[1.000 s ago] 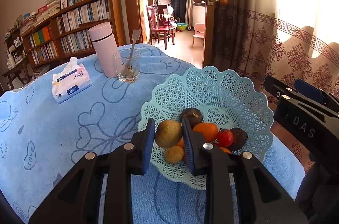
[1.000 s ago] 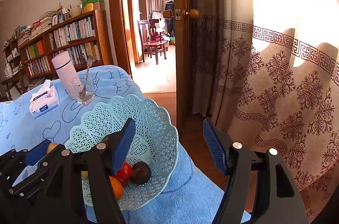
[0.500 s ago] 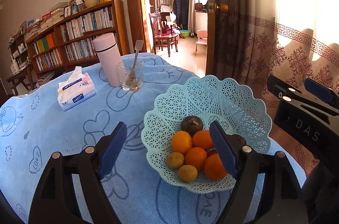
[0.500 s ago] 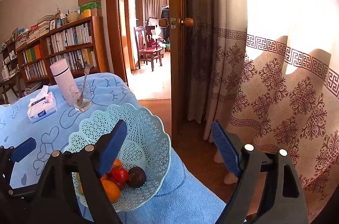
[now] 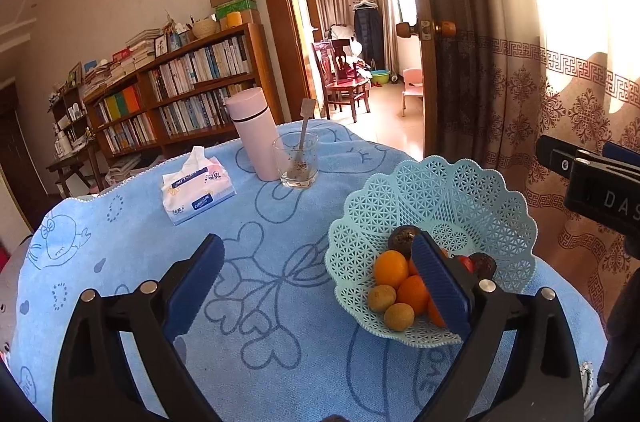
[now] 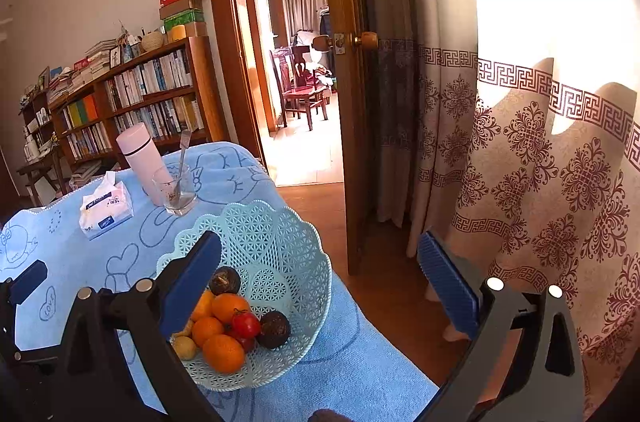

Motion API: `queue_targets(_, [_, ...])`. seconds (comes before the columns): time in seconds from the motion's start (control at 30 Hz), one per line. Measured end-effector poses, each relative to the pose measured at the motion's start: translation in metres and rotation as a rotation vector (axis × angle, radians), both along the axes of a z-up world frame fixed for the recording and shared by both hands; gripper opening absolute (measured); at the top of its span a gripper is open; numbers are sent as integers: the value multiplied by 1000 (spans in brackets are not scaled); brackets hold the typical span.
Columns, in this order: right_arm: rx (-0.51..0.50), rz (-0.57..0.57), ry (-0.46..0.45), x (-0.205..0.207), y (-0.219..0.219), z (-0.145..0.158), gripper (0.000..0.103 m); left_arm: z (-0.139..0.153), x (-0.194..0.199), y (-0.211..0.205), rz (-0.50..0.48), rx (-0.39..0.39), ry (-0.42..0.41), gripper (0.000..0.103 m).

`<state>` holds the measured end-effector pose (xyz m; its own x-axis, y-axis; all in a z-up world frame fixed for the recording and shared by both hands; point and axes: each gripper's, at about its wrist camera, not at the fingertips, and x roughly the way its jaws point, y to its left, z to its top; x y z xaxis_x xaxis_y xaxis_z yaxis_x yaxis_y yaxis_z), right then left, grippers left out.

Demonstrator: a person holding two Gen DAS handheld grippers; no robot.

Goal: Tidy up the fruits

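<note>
A pale green lattice basket stands at the table's right edge. It holds oranges, small tan-brown fruits, dark round fruits and a red tomato. My left gripper is open and empty, held above the blue cloth just left of the basket. My right gripper is open and empty, over the basket's right side and the table edge; it also shows at the right in the left wrist view.
A blue tablecloth covers the table. A tissue pack, a pink flask and a glass with a spoon stand at the back. Bookshelves, an open doorway and a curtain lie beyond.
One second ago my left gripper was shut on a tan-brown fruit over the basket. It has opened, the fruit lies in the basket, and the gripper has drawn back to the left.
</note>
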<state>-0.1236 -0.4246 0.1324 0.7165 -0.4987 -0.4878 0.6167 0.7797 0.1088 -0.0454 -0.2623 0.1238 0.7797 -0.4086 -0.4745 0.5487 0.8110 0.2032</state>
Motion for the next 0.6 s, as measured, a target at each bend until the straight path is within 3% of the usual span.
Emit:
queue_targets(0.2, [-57,56,87,4,12,-3,100,7,-19,2,68,72,-148,98])
queue_targets(0.6, [-162,124,201,5,32,-8,100,17,-31,21,156,74,-182,98])
